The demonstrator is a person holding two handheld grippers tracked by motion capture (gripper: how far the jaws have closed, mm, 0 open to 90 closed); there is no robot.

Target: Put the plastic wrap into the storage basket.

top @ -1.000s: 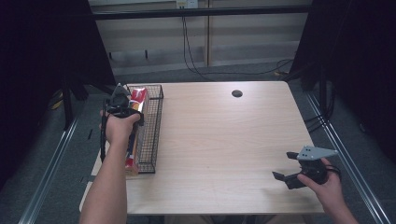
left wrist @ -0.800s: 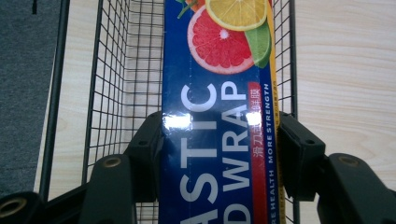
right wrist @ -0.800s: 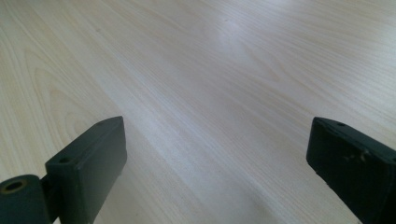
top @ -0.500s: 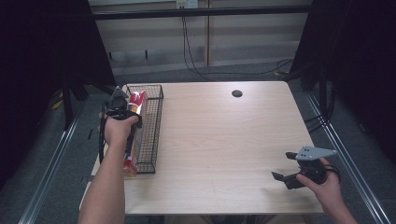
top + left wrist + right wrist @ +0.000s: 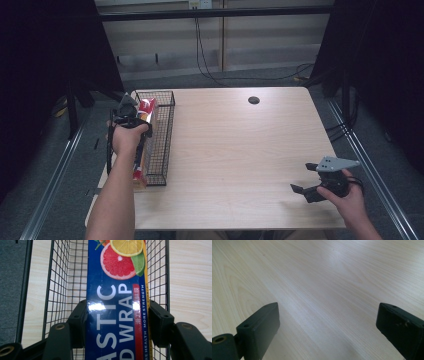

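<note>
At the left edge of the tabletop (image 5: 240, 150), a black wire basket (image 5: 161, 135) stood with its long side running away from the person, and a long box of plastic wrap (image 5: 116, 315) sat lengthwise inside it. The left hand-held gripper (image 5: 117, 322) was pinching that box across its width: in the left gripper view both black jaws pressed flat against the blue sides of the carton, with the basket's mesh visible on either side and beneath. The printed lid showed white lettering and cut citrus fruit. In the high view the left hand (image 5: 126, 137) was over the basket, with the box's red end (image 5: 146, 106) showing beyond it toward the far end of the basket.

Well apart from this, near the tabletop's front right corner, the right hand (image 5: 345, 192) held the right hand-held gripper (image 5: 306, 192) low over the bare wood. Its jaws were spread wide, with nothing between them but the pale wood grain in the right gripper view. A small dark round hole (image 5: 254, 100) marked the far part of the tabletop.
</note>
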